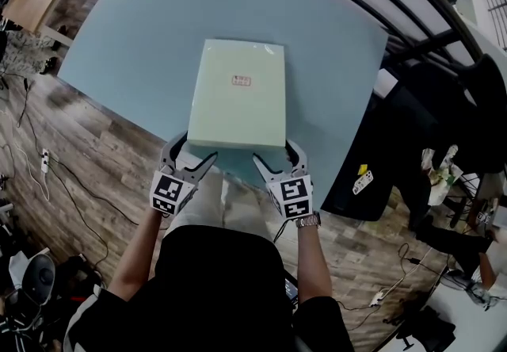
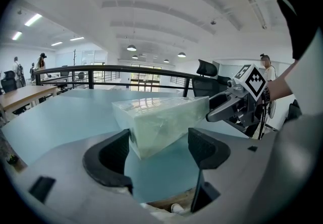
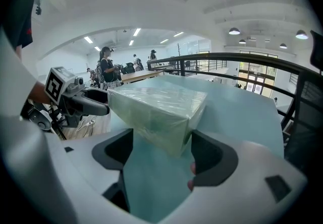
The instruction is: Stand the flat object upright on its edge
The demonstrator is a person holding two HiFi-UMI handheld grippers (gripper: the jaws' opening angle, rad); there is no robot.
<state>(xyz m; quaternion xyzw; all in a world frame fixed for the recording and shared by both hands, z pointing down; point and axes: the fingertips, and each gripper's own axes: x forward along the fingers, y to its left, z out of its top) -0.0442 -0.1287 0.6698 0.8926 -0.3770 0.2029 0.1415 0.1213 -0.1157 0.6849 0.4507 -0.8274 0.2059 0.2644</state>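
Head view is showing the pale green flat pack (image 1: 238,93) lying face-down-flat on the blue desk (image 1: 142,17), with a little red-and-white label (image 1: 242,81) on the pack's top face. Both tools are sitting at the pack's near edge: the left gripper (image 1: 192,154) at its near-left corner, the right gripper (image 1: 279,158) at its near-right corner.

Nothing is being clamped here. In the left gripper view the fingers (image 2: 108,155) are standing wide apart with the pack's corner poking in between them, and the right gripper view is showing the same thing on its side, fingers (image 3: 212,157) spread around the other corner. I can't tell if any pad is grazing the wrapping.

My guess is the person is lining up for the lift. To do it well, I'm thinking both sets of fingers should be pinching the pack's thickness evenly at both near corners, then raising that edge together so the far edge is acting as the hinge. The wrapping is looking glossy, so a lopsided pinch is probably going to slip or twist the thing.

Pose-wise, both forearms are reaching straight out from the body, the grippers are angling slightly inward toward the pack and sitting low near the desk surface, and a watch (image 1: 307,220) is showing on the right wrist.
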